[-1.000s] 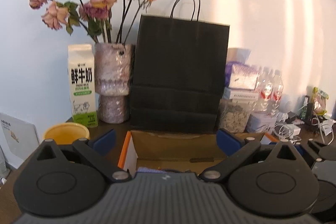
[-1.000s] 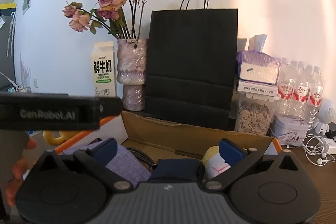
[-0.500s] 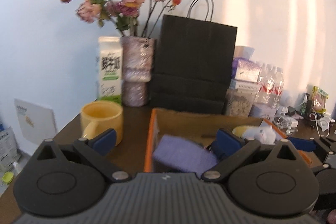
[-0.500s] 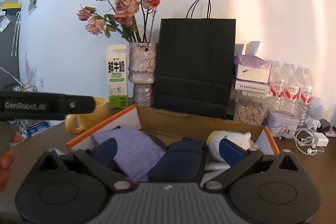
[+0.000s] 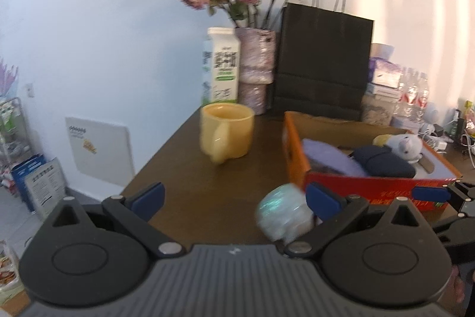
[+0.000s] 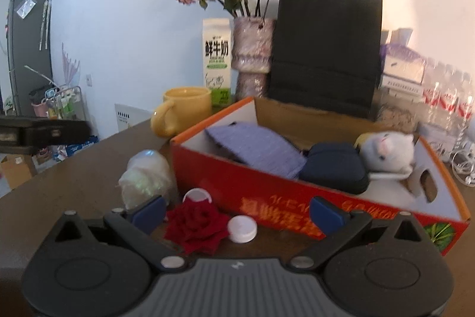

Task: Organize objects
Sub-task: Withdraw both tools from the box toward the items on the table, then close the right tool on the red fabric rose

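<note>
Both tools are hovering low over the brown surface [image 5: 207,186], empty. The left hand-held gripper [image 5: 234,199] is holding its fingers wide apart, with a crumpled clear plastic wrap [image 5: 283,217] lying just inside its right finger. The right hand-held gripper [image 6: 237,210] is likewise spread, framing a red fabric rose [image 6: 197,226] and a white cap [image 6: 242,228]. Just beyond, the red cardboard box [image 6: 267,198] is holding a purple cloth [image 6: 258,149], a navy pouch [image 6: 334,165] and a white plush toy [image 6: 386,152]. A yellow mug [image 5: 227,132] is standing to its left.

Black paper bag [image 6: 326,49], milk carton [image 6: 217,61], dried roses in vase [image 6: 252,55] against wall.
</note>
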Motion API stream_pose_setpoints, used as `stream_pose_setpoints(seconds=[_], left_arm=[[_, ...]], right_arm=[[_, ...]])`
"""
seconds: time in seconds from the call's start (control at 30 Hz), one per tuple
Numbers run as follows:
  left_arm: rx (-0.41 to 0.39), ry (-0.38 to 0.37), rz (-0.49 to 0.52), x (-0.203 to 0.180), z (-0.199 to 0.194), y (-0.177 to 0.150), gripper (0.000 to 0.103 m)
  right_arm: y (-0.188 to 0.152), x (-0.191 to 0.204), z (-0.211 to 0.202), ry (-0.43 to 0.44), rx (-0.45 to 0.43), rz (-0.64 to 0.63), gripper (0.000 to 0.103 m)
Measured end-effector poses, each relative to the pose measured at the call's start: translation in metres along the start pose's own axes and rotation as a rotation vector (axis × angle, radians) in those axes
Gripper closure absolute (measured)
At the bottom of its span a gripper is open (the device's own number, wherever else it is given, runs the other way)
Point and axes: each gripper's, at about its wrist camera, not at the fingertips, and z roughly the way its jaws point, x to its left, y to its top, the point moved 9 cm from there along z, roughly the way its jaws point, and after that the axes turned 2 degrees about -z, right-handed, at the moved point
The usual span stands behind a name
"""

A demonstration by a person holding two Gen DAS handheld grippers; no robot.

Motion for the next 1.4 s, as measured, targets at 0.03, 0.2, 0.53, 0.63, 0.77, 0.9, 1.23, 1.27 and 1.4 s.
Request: stream_pose_setpoints(seconds=[0.03, 0.2, 0.53, 0.63, 0.77, 0.9, 1.23, 1.27, 1.4], left_arm=[[0.003, 0.007, -0.006, 0.007, -0.003, -0.002, 0.0], [0.015, 0.027, -0.032, 0.03, -0.012, -0.01, 0.0], [0.035, 0.028, -0.052, 0.039, -0.011, -0.017, 0.0], [0.045, 0.032, -0.059, 0.039, -0.008, -0.019, 0.0], [0.055, 0.033, -0.058, 0.04, -0.005, -0.022, 0.0], [0.069, 0.044, -0.062, 0.039, 0.0, -0.025, 0.0], [0.077, 0.041, -0.041, 0.024, 0.003, -0.025, 0.0], [0.079, 0.04, -0.037, 0.022, 0.004, -0.025, 0.0], [0.09, 0.032, -0.021, 0.01, 0.009, -0.027, 0.0]], right_arm=[[-0.001, 0.001, 0.002, -0.002, 0.008, 0.003, 0.0], [-0.006, 0.008, 0.01, -0.004, 0.034, 0.008, 0.0], [-0.005, 0.028, 0.037, 0.016, 0.084, -0.002, 0.002], [-0.005, 0.036, 0.046, 0.052, 0.103, -0.012, 0.02], [-0.012, 0.043, 0.053, 0.056, 0.133, -0.036, 0.049], [-0.015, 0.05, 0.05, 0.067, 0.127, -0.076, 0.058], [-0.005, 0.049, 0.027, 0.097, 0.033, -0.073, 0.06], [-0.003, 0.045, 0.023, 0.098, 0.019, -0.067, 0.06], [-0.001, 0.026, 0.005, 0.091, -0.021, -0.037, 0.06]])
